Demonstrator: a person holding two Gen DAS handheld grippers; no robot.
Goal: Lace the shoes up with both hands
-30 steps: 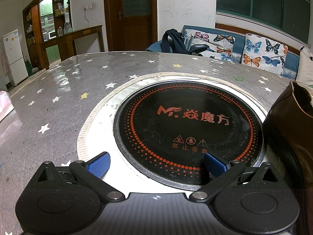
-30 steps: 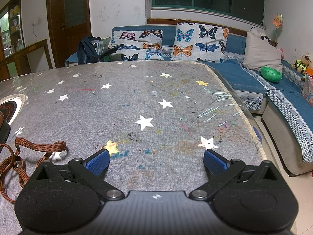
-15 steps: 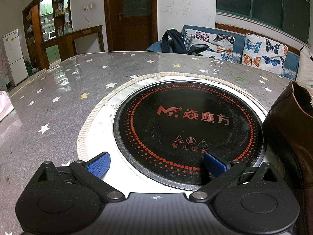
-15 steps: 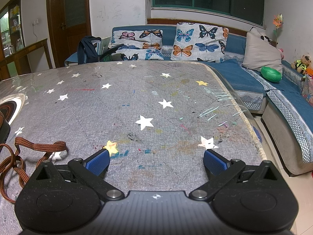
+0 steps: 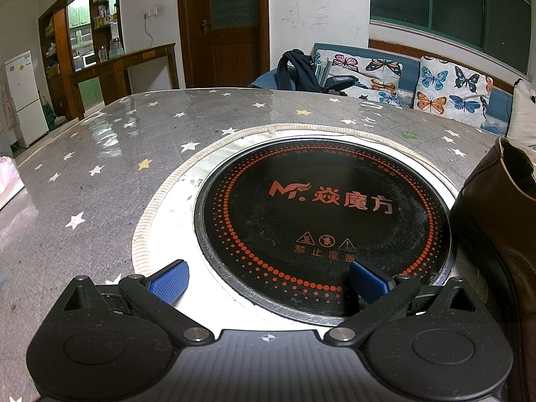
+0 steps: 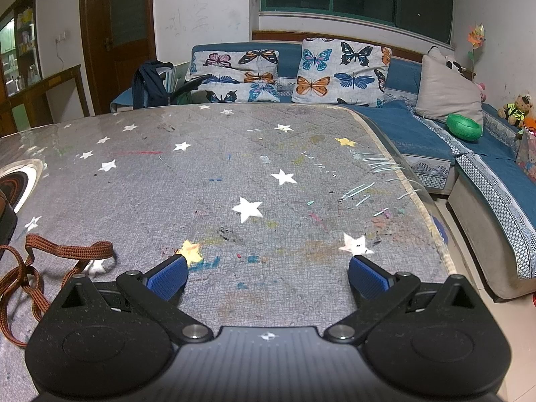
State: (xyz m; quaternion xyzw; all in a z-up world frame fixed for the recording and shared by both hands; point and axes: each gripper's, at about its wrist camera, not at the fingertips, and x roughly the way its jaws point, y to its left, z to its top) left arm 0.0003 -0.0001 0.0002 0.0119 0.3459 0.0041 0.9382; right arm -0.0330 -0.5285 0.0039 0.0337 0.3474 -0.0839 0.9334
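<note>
A brown leather shoe (image 5: 499, 221) stands at the right edge of the left wrist view, to the right of my left gripper (image 5: 268, 281), which is open and empty above the table. In the right wrist view only a sliver of the shoe (image 6: 5, 214) shows at the far left. Its brown flat lace (image 6: 40, 268) lies loose in loops on the table, left of my right gripper (image 6: 268, 278), which is open and empty.
The grey star-patterned table (image 6: 234, 174) has a round black induction hob (image 5: 321, 221) set into it, just ahead of the left gripper. The table's right edge (image 6: 418, 194) drops off toward a blue sofa (image 6: 469, 154). A backpack (image 5: 298, 70) sits beyond the far edge.
</note>
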